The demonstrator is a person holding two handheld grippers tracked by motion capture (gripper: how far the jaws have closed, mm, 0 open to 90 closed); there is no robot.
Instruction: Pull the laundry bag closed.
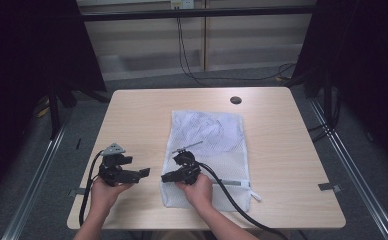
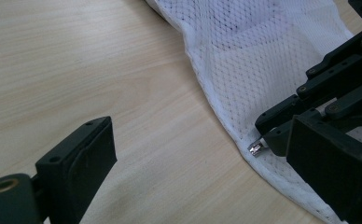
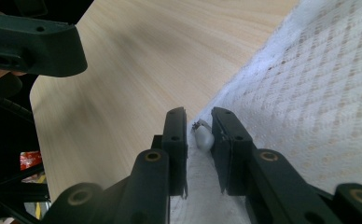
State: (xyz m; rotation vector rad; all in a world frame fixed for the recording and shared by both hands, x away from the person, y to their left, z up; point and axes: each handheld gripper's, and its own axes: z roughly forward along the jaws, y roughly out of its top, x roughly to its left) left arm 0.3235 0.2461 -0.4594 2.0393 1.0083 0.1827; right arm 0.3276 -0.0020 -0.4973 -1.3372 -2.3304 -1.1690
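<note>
Dark curtains and grey flooring surround the pale wooden table with rounded corners [image 1: 132,115] where we work. At its middle lies our white mesh laundry bag [image 1: 217,135], flat, its zippered end toward us. We hold the left black two-jaw gripper [image 1: 144,172] over bare wood just beside the bag's left edge, its jaws spread wide with nothing between them; in the left gripper view it [image 2: 207,154] faces that edge. We hold the right black two-jaw gripper [image 1: 164,176] at the bag's near-left corner. In the right gripper view its [image 3: 199,140] jaws stand narrowly apart around the small silver zipper pull [image 3: 204,138], which lies on the bag's hem; we cannot tell whether the pads press on it.
</note>
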